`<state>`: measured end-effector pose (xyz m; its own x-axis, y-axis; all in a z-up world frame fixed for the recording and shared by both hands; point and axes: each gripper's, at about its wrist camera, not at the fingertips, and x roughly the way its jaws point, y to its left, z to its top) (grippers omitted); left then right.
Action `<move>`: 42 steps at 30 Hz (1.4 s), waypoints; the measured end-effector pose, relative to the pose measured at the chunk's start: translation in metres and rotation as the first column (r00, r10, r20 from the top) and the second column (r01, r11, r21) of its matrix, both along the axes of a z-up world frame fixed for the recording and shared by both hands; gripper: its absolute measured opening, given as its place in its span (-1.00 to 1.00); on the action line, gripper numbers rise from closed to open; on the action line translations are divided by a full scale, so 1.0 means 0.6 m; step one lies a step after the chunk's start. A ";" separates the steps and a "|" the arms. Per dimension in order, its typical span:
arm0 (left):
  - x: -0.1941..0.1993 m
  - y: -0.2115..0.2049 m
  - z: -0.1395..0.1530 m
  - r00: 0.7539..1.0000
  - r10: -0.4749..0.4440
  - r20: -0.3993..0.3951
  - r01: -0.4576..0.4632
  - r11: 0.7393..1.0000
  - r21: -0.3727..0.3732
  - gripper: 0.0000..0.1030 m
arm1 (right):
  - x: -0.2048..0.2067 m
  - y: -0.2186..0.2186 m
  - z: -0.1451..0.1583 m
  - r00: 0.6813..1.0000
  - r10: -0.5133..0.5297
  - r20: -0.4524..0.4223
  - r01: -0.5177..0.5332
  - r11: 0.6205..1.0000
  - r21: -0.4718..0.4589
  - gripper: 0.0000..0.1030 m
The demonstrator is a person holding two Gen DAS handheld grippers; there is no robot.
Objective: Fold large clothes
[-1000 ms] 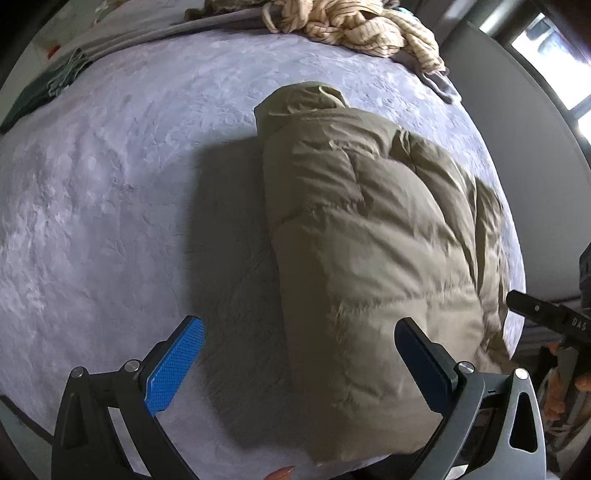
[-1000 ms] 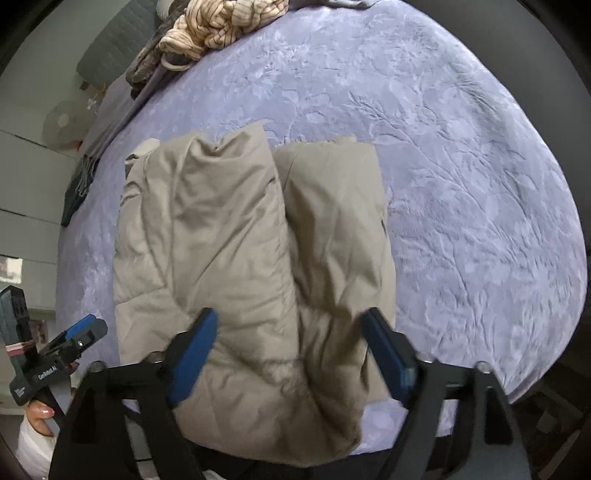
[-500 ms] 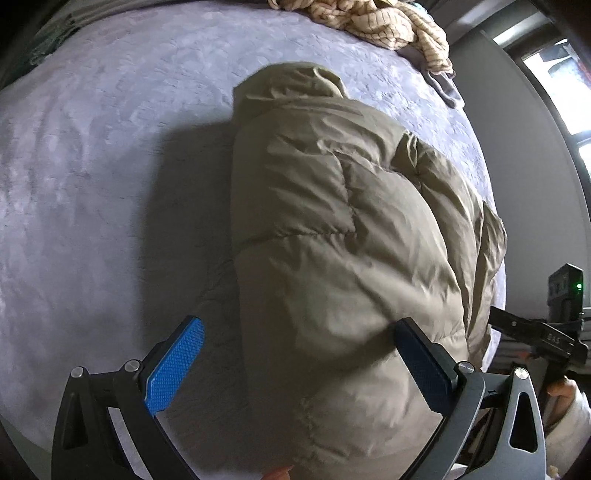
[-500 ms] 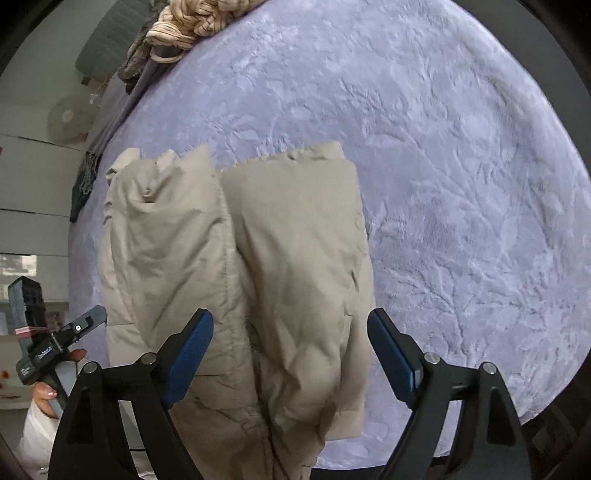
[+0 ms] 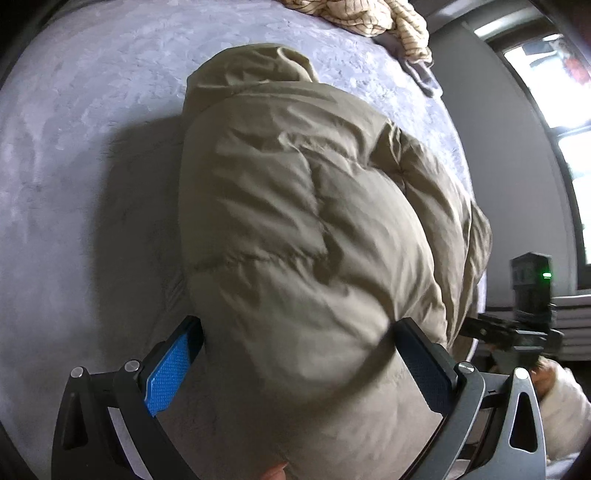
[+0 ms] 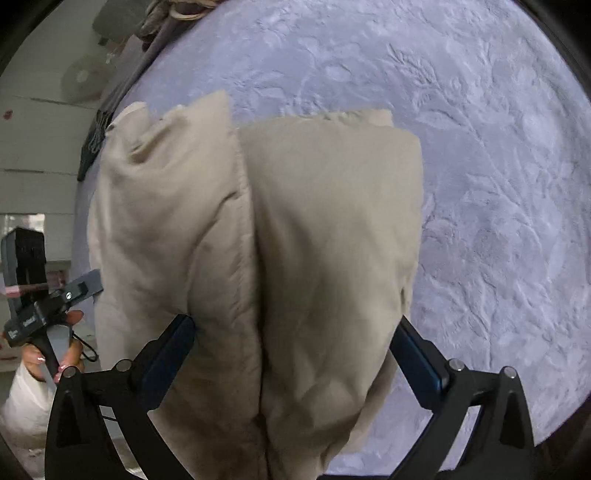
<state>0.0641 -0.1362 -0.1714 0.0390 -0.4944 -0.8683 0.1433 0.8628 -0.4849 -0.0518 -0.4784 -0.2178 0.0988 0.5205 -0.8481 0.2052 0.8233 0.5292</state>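
A tan puffy jacket [image 5: 314, 229], folded lengthwise with its hood at the far end, lies on a lavender bed cover [image 5: 74, 147]. My left gripper [image 5: 295, 354] is open, its jaws wide apart around the jacket's near end, which bulges between the blue pads [image 5: 166, 373]. In the right wrist view the same jacket [image 6: 277, 240] shows two folded halves side by side. My right gripper [image 6: 295, 350] is open, its jaws also straddling the near end. Whether either gripper's pads press the fabric is unclear.
A heap of cream striped clothes [image 5: 362, 18] lies at the far edge of the bed. A grey wall and a bright window [image 5: 554, 92] stand to the right. The other gripper shows at the side of each view [image 6: 40, 295]. The bed cover [image 6: 498, 184] spreads to the right.
Both grippers have moved forward and down onto the jacket's near end, which now fills the space between the jaws. The jaws stay wide apart.
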 end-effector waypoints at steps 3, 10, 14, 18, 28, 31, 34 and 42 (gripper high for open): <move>0.020 0.018 -0.031 0.998 0.021 -0.055 -0.026 0.996 -0.082 1.00 | 0.013 -0.017 -0.023 1.000 -0.029 -0.004 0.029 0.998 0.060 1.00; 0.049 0.008 -0.115 0.971 0.043 -0.234 -0.101 0.965 -0.241 1.00 | 0.055 -0.039 -0.092 0.995 -0.056 -0.082 0.076 0.963 0.260 1.00; 0.047 -0.014 -0.113 0.977 0.034 -0.212 -0.079 0.974 -0.210 1.00 | 0.072 -0.015 -0.105 0.999 -0.002 -0.051 0.021 0.926 0.377 1.00; 0.048 -0.023 -0.121 0.977 0.047 -0.208 -0.090 0.975 -0.202 1.00 | 0.078 -0.013 -0.134 0.996 -0.036 -0.078 0.064 0.919 0.389 1.00; 0.029 -0.014 -0.079 0.993 -0.026 -0.111 -0.003 0.967 -0.256 0.60 | 0.064 -0.015 -0.108 0.983 -0.159 -0.095 0.184 0.882 0.434 0.55; 0.038 -0.010 -0.057 0.993 -0.075 -0.090 0.045 0.955 -0.293 0.51 | 0.053 -0.005 -0.078 0.973 -0.218 -0.072 0.228 0.873 0.432 0.31; 0.058 0.007 -0.023 0.993 -0.113 -0.044 0.094 0.946 -0.309 0.51 | 0.050 0.020 -0.045 0.963 -0.264 -0.047 0.258 0.863 0.435 0.25; 0.171 0.114 0.063 0.993 -0.039 0.112 0.071 0.952 -0.298 0.51 | 0.209 0.121 0.036 0.967 -0.242 0.074 0.179 0.861 0.476 0.23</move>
<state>0.1665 -0.0680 -0.1338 0.0862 -0.7360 -0.6715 0.2494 0.6685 -0.7007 0.0737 -0.4055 -0.1962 0.3403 0.8038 -0.4879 0.2514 0.4222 0.8709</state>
